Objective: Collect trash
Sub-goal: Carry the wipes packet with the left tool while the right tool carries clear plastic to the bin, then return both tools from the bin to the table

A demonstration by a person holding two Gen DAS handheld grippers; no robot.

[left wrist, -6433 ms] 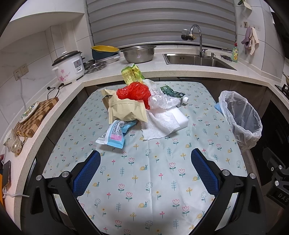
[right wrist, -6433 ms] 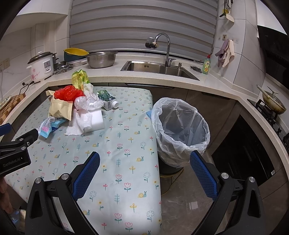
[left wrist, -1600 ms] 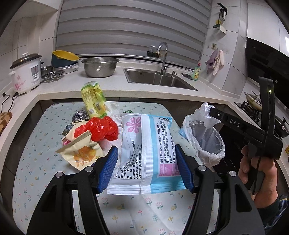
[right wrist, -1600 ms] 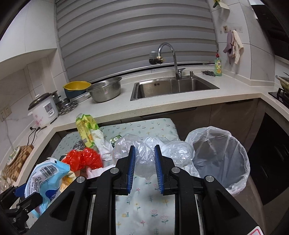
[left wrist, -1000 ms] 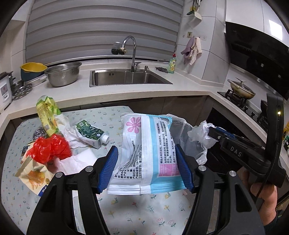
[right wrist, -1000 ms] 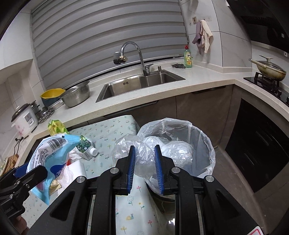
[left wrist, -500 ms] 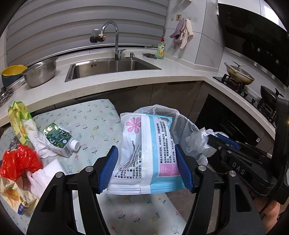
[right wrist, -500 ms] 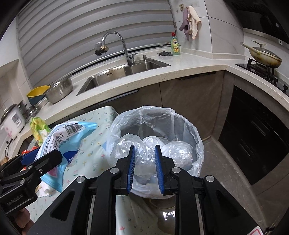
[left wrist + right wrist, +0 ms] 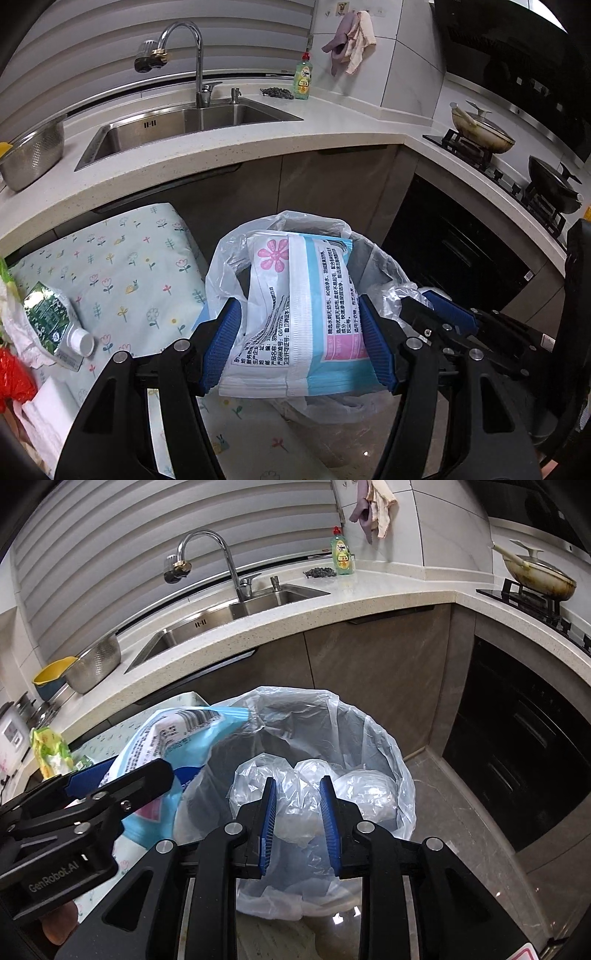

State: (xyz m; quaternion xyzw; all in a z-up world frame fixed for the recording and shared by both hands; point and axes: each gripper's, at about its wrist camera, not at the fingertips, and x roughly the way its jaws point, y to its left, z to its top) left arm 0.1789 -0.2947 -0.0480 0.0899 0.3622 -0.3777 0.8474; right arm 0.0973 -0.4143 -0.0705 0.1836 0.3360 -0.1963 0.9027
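A stainless sink [image 9: 192, 122] with a curved faucet [image 9: 184, 55] was set in the speckled worktop [image 9: 258, 147]. A green soap bottle [image 9: 341, 554] stood near it. Cloths [image 9: 351, 35] were hung on the wall. A metal colander [image 9: 96, 668] and a lidded pan [image 9: 480, 129] were noted.

Changes: both grippers, from table to bin

Left gripper [image 9: 299, 334], formerly empty over the table [image 9: 122, 266], now clamps a wipes pack [image 9: 303, 306] above the lined bin [image 9: 384, 746]; right gripper [image 9: 298, 818], formerly empty, now pinches a crumpled clear bag [image 9: 291, 794] over the bin mouth. Both items are gone from the trash pile.
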